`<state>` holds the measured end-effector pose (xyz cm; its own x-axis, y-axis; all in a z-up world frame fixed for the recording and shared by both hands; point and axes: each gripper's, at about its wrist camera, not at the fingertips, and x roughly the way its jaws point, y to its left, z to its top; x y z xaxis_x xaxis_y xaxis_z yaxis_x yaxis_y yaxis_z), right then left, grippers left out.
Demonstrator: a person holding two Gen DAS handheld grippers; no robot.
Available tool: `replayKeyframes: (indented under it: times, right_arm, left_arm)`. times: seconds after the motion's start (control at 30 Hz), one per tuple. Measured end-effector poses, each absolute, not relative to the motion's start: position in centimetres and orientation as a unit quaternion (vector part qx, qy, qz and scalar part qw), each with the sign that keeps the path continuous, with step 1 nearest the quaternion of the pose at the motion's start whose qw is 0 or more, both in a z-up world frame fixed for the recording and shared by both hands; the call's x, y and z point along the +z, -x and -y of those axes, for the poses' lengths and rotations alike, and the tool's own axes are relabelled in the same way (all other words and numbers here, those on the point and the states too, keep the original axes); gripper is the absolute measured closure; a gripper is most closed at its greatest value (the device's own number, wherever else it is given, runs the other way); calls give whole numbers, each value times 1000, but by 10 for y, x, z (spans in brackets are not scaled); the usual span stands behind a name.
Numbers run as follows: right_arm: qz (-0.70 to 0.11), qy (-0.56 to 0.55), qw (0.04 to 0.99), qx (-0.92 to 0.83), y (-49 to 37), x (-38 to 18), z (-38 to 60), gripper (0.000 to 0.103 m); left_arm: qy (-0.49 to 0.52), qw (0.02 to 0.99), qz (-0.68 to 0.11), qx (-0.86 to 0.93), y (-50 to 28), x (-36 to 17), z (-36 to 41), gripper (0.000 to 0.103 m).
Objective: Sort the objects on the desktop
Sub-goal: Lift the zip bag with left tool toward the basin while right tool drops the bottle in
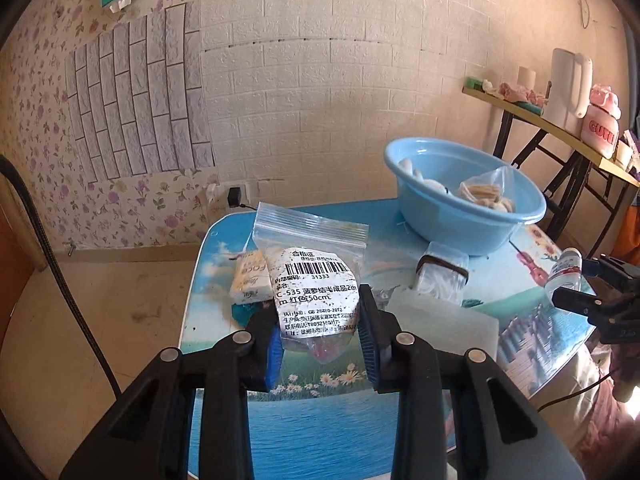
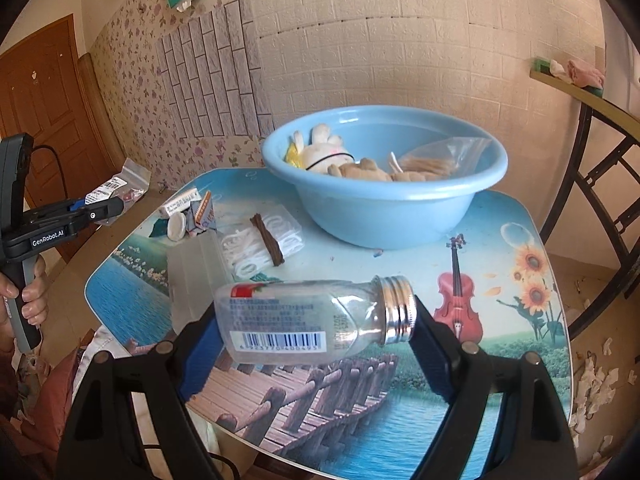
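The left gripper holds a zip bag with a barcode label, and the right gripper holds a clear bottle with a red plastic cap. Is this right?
Only the cap is wrong. The bottle in the right gripper has a silver metal screw cap, as the right wrist view shows. The left gripper does hold the labelled zip bag.

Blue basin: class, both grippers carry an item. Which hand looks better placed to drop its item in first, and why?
Probably the right gripper: its bottle hangs facing the blue basin. The left gripper, clamping the labelled bag, sits farther off the table's side.

Labelled zip bag [image 1: 316,280] lifted upright, clear bottle [image 2: 304,316] sideways
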<state>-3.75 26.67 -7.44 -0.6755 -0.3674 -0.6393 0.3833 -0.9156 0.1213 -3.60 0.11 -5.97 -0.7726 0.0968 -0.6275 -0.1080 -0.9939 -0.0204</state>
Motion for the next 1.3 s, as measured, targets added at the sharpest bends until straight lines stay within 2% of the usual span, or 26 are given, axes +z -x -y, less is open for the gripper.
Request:
replayKeyframes:
  times: [0.4, 0.8, 0.93, 1.0, 1.3]
  right_arm:
    - [1, -293, 188, -938, 76, -37, -281, 18]
    - [-5, -307, 175, -936, 125, -46, -283, 17]
    - [-3, -320, 168, -932, 132, -51, -282, 17]
    - [-7, -320, 165, -933, 132, -52, -281, 16]
    - [1, -317, 162, -935, 127, -48, -284, 14]
  left_arm:
    - [307, 91, -12, 947, 68, -35, -56, 72]
    - [308, 130, -17, 942, 121, -37, -112, 71]
    - [313, 130, -4, 941, 129, -42, -118, 62]
    - [305, 126, -6, 944, 128, -41, -119, 44]
    - [295, 123, -21, 947, 121, -36, -118, 40]
